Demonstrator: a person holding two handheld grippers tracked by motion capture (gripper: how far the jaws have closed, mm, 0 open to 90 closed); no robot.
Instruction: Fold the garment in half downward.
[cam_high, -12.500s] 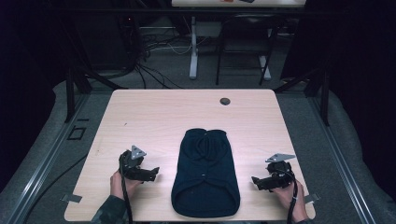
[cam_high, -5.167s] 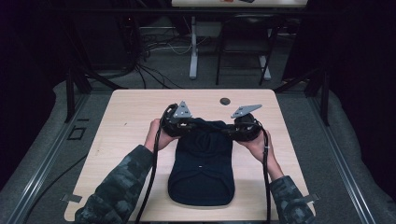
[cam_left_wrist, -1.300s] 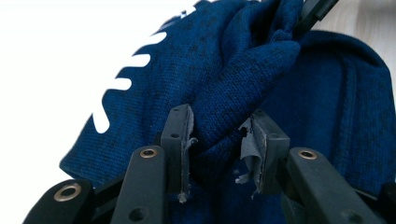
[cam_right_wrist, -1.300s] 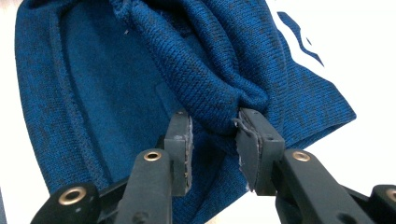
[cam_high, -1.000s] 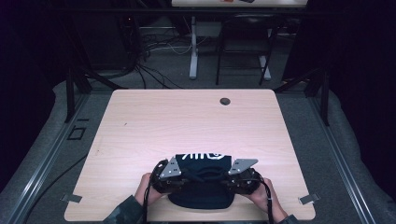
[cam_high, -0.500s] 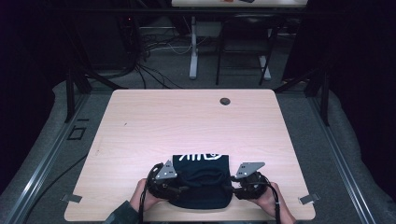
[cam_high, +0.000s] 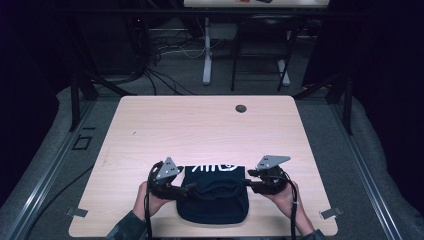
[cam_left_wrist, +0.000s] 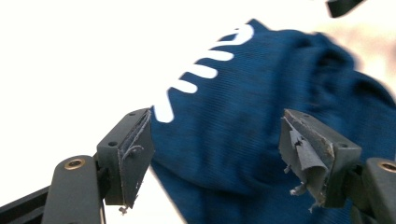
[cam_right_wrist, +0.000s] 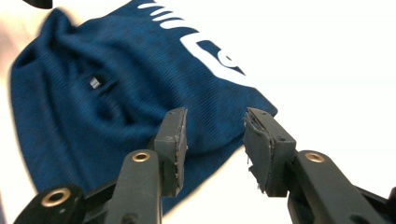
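A folded dark blue garment (cam_high: 214, 195) with white lettering is seen lying flat near the front edge of the counter (cam_high: 200, 125), between the two hands. The left tool (cam_left_wrist: 215, 154) is held at the garment's left side; its jaws are spread wide, with blue fabric seen between and beyond them, and nothing is pinched. The right tool (cam_right_wrist: 212, 140) is held at the garment's right edge, its jaws parted over the folded corner, with no cloth gripped. In the high view, the left tool (cam_high: 187, 190) and the right tool (cam_high: 250, 184) are seen level with each other.
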